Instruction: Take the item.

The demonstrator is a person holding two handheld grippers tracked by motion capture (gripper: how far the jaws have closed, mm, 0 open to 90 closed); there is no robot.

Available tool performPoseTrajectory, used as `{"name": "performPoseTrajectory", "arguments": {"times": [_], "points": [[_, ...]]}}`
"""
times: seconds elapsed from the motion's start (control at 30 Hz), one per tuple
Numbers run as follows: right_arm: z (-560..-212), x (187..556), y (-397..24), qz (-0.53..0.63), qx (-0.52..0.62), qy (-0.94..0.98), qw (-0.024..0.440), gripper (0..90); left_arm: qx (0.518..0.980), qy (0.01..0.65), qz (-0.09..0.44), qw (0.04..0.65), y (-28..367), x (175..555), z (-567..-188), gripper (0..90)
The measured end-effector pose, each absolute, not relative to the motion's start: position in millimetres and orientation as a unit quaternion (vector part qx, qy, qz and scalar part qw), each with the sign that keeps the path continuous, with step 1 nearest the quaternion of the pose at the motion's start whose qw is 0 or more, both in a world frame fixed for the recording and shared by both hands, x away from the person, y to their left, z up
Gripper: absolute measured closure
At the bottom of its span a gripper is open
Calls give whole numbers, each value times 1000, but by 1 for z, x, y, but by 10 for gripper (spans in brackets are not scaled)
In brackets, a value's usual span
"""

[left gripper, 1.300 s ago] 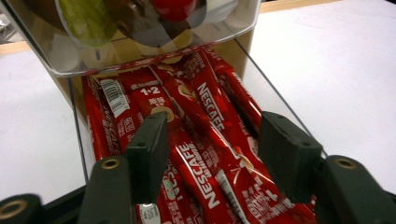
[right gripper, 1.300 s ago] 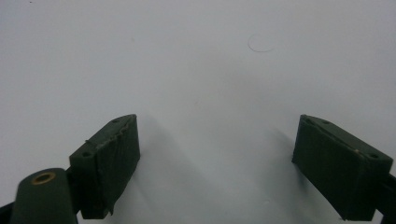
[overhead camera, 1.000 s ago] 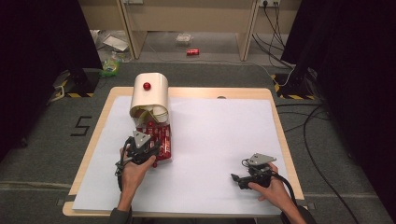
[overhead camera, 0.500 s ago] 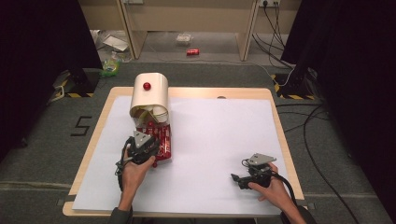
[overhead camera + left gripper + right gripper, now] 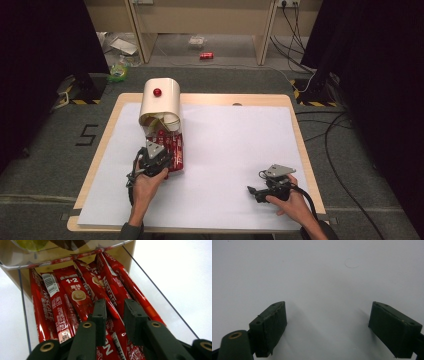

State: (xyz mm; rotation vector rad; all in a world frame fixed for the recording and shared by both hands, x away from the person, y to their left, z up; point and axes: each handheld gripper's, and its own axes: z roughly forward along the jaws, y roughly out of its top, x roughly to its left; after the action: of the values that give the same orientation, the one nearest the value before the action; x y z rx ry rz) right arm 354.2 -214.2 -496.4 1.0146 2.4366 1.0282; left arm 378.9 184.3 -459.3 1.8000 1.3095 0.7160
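Note:
A cream dispenser (image 5: 160, 101) with a red knob stands at the table's back left. Its clear tray (image 5: 160, 293) holds several red Nescafe coffee sachets (image 5: 172, 145). My left gripper (image 5: 161, 148) reaches into that tray from the near side. Its jaws have just been closing. In the left gripper view the left gripper (image 5: 115, 306) has one red sachet (image 5: 115, 311) pinched between its pads. My right gripper (image 5: 253, 191) rests low over the white sheet at the front right, and in the right gripper view the right gripper (image 5: 328, 315) stands wide open with nothing in it.
A white sheet (image 5: 235, 145) covers most of the wooden table (image 5: 300, 140). Black cables (image 5: 340, 145) lie on the grey floor to the right. A small red can (image 5: 206, 55) lies on the floor beyond the table.

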Motion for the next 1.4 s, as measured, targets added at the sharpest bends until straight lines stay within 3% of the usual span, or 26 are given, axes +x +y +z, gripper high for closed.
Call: {"name": "performPoseTrajectory", "arguments": {"times": [0.5, 0.67, 0.77, 1.4], "points": [[-496, 354, -214, 359, 354, 850, 155, 152, 705, 520, 284, 390, 186, 379, -461, 732], [-496, 354, -214, 359, 354, 850, 154, 152, 703, 514, 303, 387, 186, 377, -463, 842], [-496, 354, -214, 359, 354, 850, 154, 152, 702, 512, 301, 392, 186, 375, -461, 859], [-496, 354, -214, 359, 353, 850, 156, 152, 717, 504, 274, 396, 201, 357, -442, 866]]}}
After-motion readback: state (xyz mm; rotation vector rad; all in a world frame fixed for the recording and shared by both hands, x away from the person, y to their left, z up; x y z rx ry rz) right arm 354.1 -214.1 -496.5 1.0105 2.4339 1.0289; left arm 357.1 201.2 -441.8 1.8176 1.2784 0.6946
